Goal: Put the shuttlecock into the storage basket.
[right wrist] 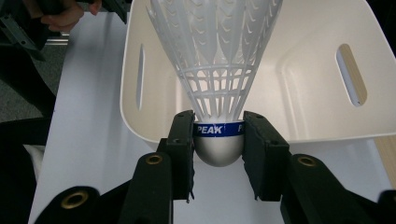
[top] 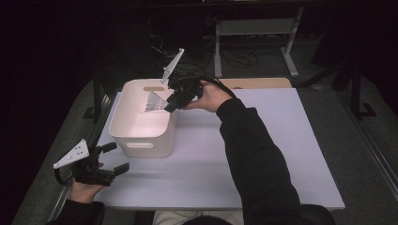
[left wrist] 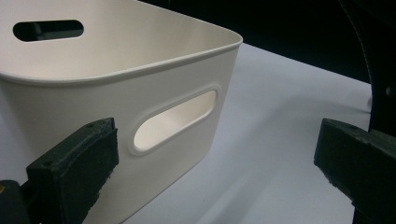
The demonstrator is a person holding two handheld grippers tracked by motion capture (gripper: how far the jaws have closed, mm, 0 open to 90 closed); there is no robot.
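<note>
A white plastic shuttlecock [right wrist: 215, 70] with a blue band and a rounded grey-white cork is clamped at its base by my right gripper [right wrist: 218, 140]. Its skirt points out over the white bin [right wrist: 308, 84]. From above, the right gripper [top: 174, 99] hangs over the bin's right rim [top: 141, 89], and the shuttlecock [top: 155, 101] reaches over the inside. My left gripper [top: 116, 159] rests at the table's front left corner, open, nothing between its jaws. Its camera looks at the bin's near wall and handle slot [left wrist: 175, 120].
The bin stands on the left part of a pale lavender table top [top: 263, 140]. A wooden strip [top: 256, 83] lies along the far edge. A metal frame [top: 256, 37] and cables stand behind the table. The person's right sleeve [top: 256, 154] crosses the middle of the table.
</note>
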